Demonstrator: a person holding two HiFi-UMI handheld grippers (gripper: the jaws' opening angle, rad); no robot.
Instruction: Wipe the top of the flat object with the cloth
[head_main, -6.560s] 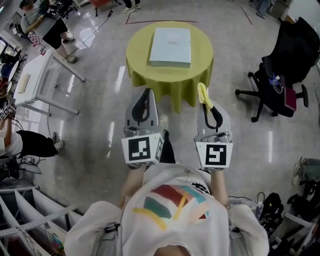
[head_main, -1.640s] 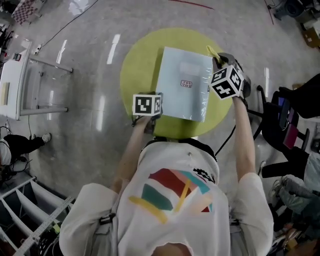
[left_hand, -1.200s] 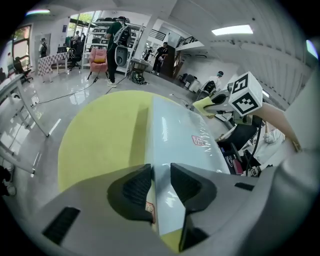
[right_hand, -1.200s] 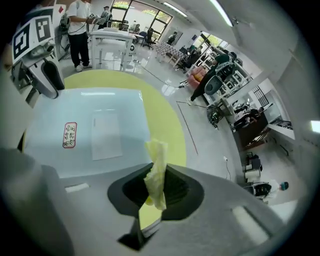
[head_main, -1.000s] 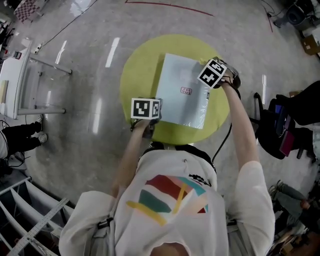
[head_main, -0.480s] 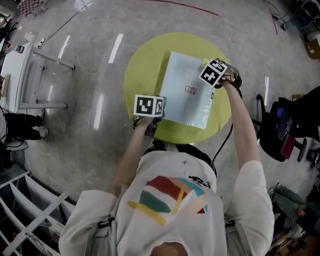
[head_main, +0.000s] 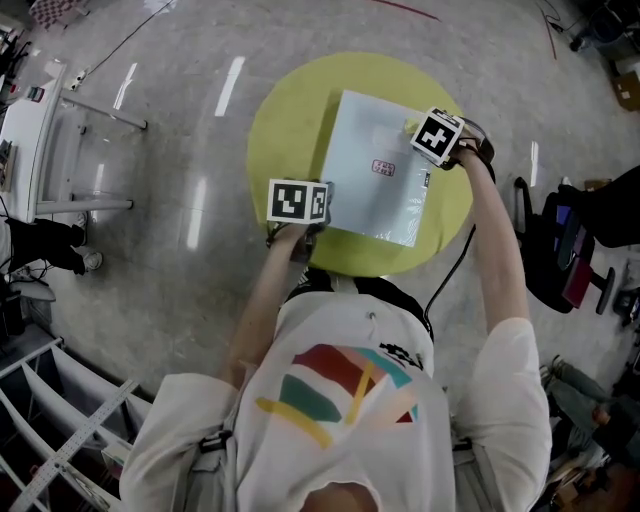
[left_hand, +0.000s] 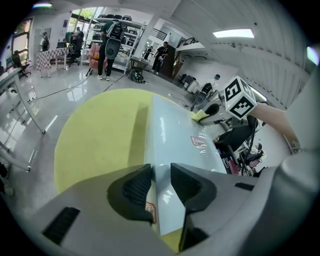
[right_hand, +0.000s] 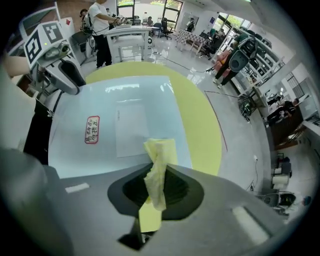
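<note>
A pale blue flat box (head_main: 370, 180) lies on a round yellow-green table (head_main: 285, 130). My left gripper (head_main: 312, 207) sits at the box's near left edge. In the left gripper view its jaws (left_hand: 157, 182) are shut on that edge of the box (left_hand: 175, 135). My right gripper (head_main: 422, 130) points steeply down over the box's far right part and is shut on a yellow cloth (head_main: 410, 125). In the right gripper view the cloth (right_hand: 160, 160) sticks out of the jaws (right_hand: 159, 187) over the box top (right_hand: 125, 115); contact with the top is unclear.
A black office chair (head_main: 570, 250) stands right of the table and a white desk (head_main: 60, 130) stands to the left. Metal racks (head_main: 60, 430) fill the lower left corner. People (left_hand: 110, 45) stand far off in the room.
Since the first frame both grippers have come from short of the table onto the box. Over the last second the right gripper tipped and shifted slightly with the cloth; the left stayed put.
</note>
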